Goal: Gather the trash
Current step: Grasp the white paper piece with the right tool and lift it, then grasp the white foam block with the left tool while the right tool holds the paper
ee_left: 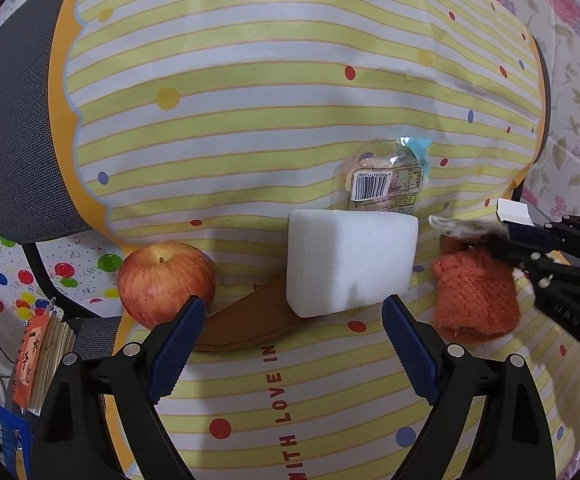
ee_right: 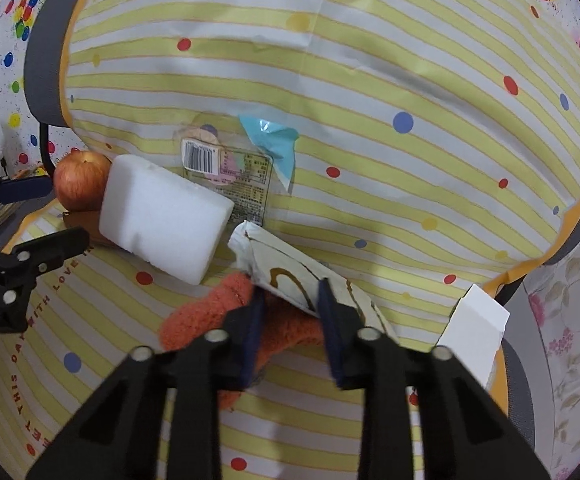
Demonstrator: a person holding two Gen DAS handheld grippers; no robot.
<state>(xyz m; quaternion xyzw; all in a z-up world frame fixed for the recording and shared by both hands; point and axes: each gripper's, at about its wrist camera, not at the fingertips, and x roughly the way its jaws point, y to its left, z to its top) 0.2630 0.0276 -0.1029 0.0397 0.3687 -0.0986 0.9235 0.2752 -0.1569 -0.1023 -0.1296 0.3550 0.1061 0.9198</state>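
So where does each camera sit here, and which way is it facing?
Left wrist: on the left tongs, looking along open fingers at the white foam block; right tongs enter at right.
Right wrist: on the right tongs, looking at the white wrapper between its fingers, over the orange cloth.
Shared: block, apple, cloth, barcode packet.

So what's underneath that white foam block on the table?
The white foam block sits on a flat brown cardboard piece that pokes out toward the apple. Its far edge overlaps the clear snack wrapper. Whatever lies directly beneath is covered.
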